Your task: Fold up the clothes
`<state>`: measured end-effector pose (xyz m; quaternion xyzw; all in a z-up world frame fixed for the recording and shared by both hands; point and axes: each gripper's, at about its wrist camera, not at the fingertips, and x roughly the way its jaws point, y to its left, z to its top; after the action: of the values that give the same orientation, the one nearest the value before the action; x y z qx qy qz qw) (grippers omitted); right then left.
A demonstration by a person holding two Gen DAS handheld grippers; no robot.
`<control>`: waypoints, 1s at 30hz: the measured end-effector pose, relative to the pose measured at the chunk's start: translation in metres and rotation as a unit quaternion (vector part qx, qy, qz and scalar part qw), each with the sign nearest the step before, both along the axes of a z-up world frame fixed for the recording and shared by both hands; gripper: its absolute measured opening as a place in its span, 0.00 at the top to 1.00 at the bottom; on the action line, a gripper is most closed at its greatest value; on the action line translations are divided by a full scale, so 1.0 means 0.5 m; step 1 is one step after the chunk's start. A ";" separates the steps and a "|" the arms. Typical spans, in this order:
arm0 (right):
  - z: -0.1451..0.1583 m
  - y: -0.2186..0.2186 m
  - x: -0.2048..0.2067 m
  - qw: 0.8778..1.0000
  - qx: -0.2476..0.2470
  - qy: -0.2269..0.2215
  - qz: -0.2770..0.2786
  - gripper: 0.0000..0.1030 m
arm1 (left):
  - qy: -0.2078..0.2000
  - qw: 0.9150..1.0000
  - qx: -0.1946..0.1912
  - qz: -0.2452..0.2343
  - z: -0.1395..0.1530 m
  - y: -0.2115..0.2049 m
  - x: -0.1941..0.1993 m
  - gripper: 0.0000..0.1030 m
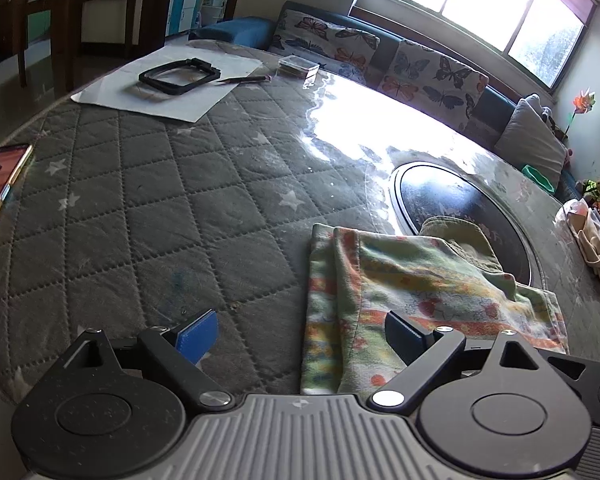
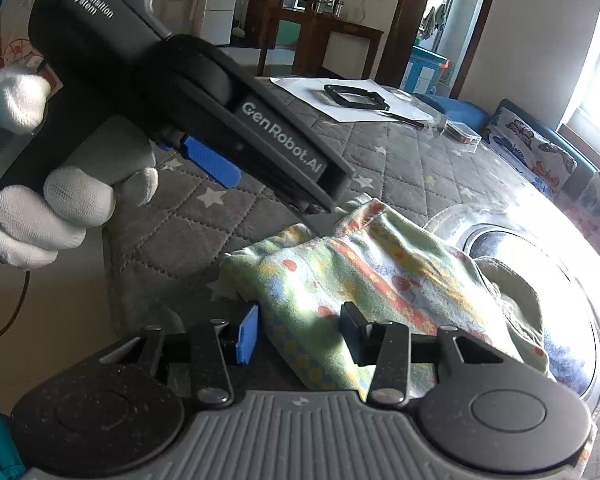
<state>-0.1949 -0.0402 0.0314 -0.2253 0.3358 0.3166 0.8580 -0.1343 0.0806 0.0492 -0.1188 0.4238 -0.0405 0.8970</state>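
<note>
garment: pale green, orange bands, yellow and red prints
quilted cover: grey diamond stitching, white stars
cushions: white, butterfly print
frame: black
paper: white
glove: white

Soft printed cloth garment; matt quilted fabric mat; glossy table top; white paper sheet.

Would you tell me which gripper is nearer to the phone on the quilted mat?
Left. The left gripper hangs open over the mat, with the phone at its far left. The right gripper is open over the patterned cloth; no phone shows there.
</note>
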 end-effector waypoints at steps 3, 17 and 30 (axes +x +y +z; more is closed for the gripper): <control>0.004 -0.007 -0.006 1.000 0.009 0.006 -0.001 0.39 | -0.010 1.000 0.023 0.000 0.006 -0.010 -0.003 0.10; 0.049 -0.116 -0.015 0.993 0.077 0.017 -0.089 0.05 | -0.061 0.986 0.148 0.036 0.050 -0.053 -0.031 0.00; 0.029 -0.180 0.007 0.981 0.112 0.045 -0.153 0.02 | -0.080 0.981 0.168 0.052 0.063 -0.063 -0.040 0.00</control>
<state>-0.1915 -0.1303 0.0458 -0.0592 0.3672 0.2267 0.9001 -0.1542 0.0489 0.0808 0.0156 0.3448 0.0683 0.9361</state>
